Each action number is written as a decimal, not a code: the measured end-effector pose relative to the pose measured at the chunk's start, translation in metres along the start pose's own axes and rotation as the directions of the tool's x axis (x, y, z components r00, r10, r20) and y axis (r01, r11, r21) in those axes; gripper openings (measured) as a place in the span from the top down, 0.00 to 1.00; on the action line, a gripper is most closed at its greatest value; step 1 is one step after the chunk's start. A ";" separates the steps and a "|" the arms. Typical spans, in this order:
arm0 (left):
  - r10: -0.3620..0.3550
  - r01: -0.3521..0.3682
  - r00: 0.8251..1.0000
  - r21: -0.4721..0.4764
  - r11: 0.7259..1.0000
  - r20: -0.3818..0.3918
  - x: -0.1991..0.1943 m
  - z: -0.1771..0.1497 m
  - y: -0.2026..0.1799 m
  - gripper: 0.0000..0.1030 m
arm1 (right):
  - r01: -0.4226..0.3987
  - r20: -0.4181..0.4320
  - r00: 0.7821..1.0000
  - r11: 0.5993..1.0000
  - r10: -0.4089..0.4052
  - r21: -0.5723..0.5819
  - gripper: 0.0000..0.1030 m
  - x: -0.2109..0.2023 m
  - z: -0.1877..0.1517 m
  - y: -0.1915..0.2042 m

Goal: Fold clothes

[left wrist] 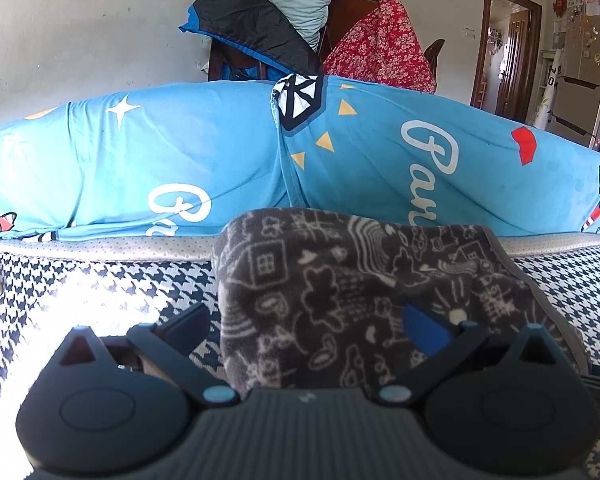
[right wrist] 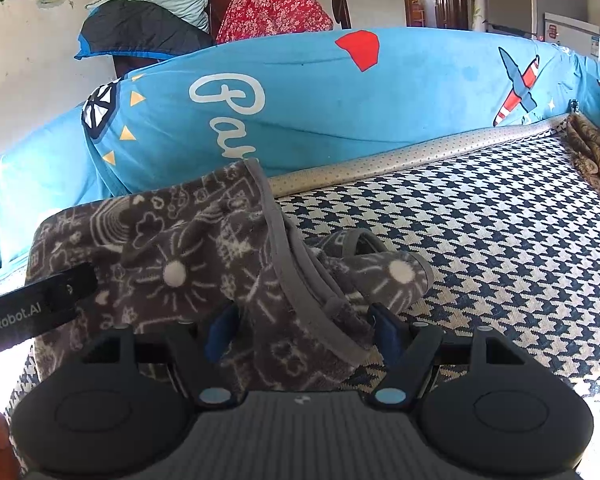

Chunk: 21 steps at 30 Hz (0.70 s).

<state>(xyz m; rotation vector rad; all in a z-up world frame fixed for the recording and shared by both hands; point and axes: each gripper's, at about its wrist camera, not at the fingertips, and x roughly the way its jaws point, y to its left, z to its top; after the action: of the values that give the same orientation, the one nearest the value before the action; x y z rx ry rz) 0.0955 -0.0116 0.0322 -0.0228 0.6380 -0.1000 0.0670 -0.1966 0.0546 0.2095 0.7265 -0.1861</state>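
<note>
Grey patterned garment (left wrist: pixel 340 292) lying bunched on the houndstooth cover (left wrist: pixel 100 288), filling the lower centre of the left view and the lower left of the right view, its far edge against the blue cushion (left wrist: pixel 180 152). Long axis running roughly across both frames, side to side; trimmed hem (right wrist: pixel 300 280) running diagonally from the upper middle of the right view down toward its lower centre. Left gripper (left wrist: pixel 304 332) wide, jaws spread to both sides of the cloth, garment directly ahead and between them, pads not seen pressing. Right gripper (right wrist: pixel 304 332) also fairly wide, blue pads (right wrist: pixel 220 332) standing on either side of the hem fold, cloth between them but apparently not yet pinched. Loose flap (right wrist: pixel 396 276) of the garment spilling toward the right of the right view, just beyond the right jaw. Probably both near enough for a grasp; right one closer to the hem edge, so likely the better one for lifting that edge over. No containers in view. Part of the other tool's black arm (right wrist: pixel 36 308) showing at the left edge of the right view, over the cloth.
</note>
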 end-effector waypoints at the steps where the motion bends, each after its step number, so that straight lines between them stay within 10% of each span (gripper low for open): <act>1: 0.000 0.000 1.000 0.001 1.000 0.000 0.000 0.000 0.000 0.00 | 0.000 -0.001 1.000 1.000 0.000 -0.001 0.31 0.000 0.000 0.000; 21: -0.002 0.002 1.000 0.005 1.000 0.005 -0.004 -0.001 -0.003 0.00 | 0.013 -0.005 1.000 1.000 -0.013 -0.009 0.31 0.000 -0.001 0.003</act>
<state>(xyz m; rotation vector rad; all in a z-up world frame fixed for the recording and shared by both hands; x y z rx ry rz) 0.0915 -0.0141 0.0337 -0.0189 0.6328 -0.1030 0.0672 -0.1932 0.0541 0.1972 0.7336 -0.1948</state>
